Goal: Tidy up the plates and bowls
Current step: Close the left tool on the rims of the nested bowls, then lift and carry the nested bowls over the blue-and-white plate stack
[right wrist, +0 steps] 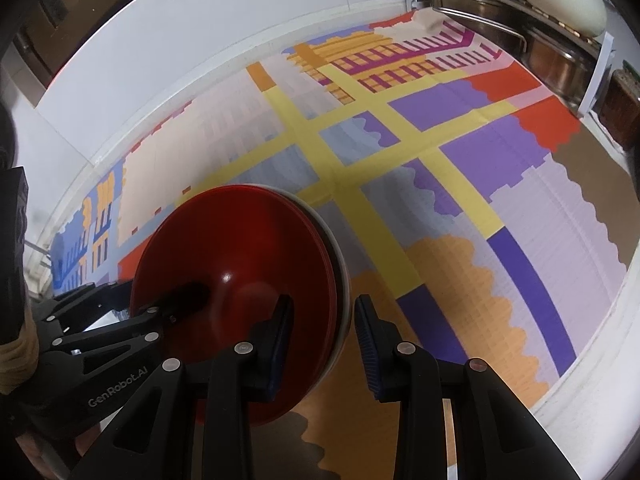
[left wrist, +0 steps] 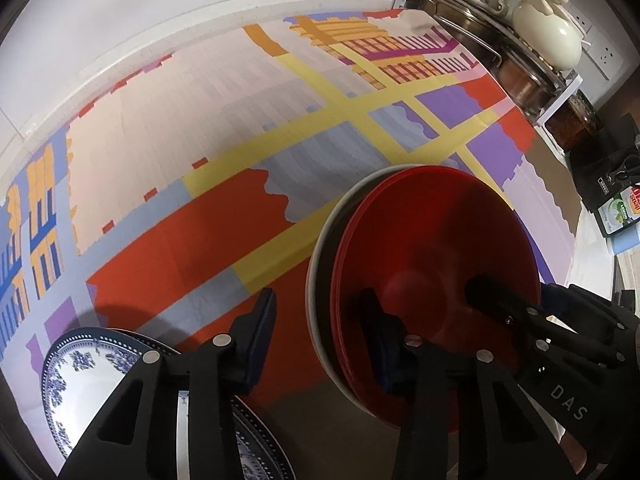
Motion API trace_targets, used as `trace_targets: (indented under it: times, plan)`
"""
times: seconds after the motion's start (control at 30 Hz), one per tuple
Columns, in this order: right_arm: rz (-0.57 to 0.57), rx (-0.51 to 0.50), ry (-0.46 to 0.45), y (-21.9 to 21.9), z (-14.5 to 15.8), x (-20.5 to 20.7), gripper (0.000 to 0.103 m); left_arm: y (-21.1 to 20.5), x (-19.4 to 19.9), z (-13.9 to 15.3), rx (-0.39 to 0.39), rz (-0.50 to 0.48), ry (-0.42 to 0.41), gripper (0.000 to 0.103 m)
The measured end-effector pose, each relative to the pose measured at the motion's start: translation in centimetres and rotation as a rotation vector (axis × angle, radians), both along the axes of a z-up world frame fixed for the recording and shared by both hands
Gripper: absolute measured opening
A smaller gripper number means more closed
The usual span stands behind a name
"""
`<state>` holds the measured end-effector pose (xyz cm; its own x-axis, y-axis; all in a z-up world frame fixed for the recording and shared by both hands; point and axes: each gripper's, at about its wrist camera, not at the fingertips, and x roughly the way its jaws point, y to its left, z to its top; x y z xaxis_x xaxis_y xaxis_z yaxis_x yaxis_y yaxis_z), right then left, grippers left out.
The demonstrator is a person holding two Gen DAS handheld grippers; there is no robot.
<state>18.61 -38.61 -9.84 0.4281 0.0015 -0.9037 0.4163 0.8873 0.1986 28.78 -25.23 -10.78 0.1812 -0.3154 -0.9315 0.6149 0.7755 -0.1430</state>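
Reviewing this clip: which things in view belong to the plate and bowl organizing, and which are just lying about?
Job:
stack of red plates on a white one
blue-and-white plate
left gripper
right gripper

Lying about:
pot rack
cream pot
patterned mat
dish-soap packet

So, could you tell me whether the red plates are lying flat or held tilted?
Tilted: the red plates stand nearly on edge above the mat, rims held between both grippers' fingers.
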Motion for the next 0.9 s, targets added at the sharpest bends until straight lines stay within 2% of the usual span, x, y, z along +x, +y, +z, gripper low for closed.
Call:
trace_targets:
  times: [0.07, 0.2, 0.6, 0.9]
  plan:
    - [-0.004, -0.002, 0.008, 0.0, -0.1, 0.0, 0.026, -0.1, 0.0, -0.2, -0.014, -0.001, 0.020, 0.037]
    - [-0.012, 0.005, 0.009, -0.2, -0.3, 0.0, 0.023, -0.3, 0.0, -0.3, -0.035, -0.007, 0.051, 0.029]
    - [-0.038, 0.018, 0.015, -0.5, -0.2, 0.0, 0.020, 0.0, -0.3, -0.1, -0.024, 0.030, 0.056, 0.029]
    - [-0.003, 0.021, 0.008, 0.8, 1.3, 0.2, 0.020, 2.1, -0.5, 1.7, -0.040, 0.074, 0.032, 0.029]
